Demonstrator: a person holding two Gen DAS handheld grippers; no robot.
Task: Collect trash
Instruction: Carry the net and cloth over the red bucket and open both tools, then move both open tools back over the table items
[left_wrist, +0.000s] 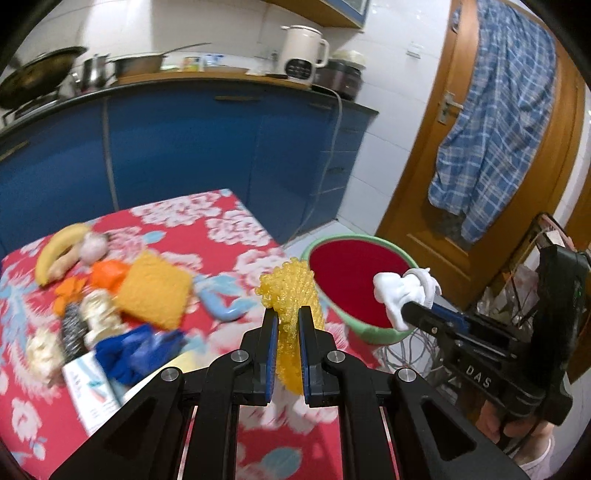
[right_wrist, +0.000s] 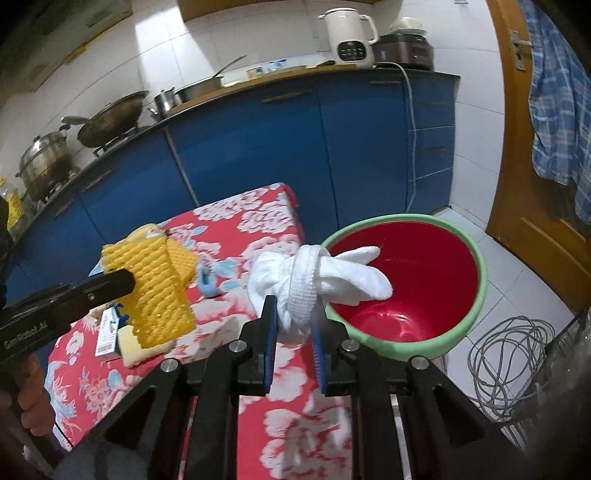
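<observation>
You've got two grippers going, left gripper (left_wrist: 288, 317) and right gripper (right_wrist: 293, 314). One yellow foam net (left_wrist: 291, 291), one knotted white sock (right_wrist: 314, 280), one red bin with a green rim (right_wrist: 476, 295). On the table: one banana (left_wrist: 55, 251), one orange sponge (left_wrist: 155, 291), one steel scourer (left_wrist: 72, 332), one blue glove (left_wrist: 136, 349).

The red bucket (right_wrist: 424, 295) with the green rim stands open-mouthed on the floor just off the table's (right_wrist: 258, 210) right edge, its inside bare. The knotted white cloth (right_wrist: 314, 280) hangs over its near-left rim, and grey cable coils (right_wrist: 506, 354) crowd the floor to its right. Clutter fills the table's left side; its far-right corner and right edge lie bare.
</observation>
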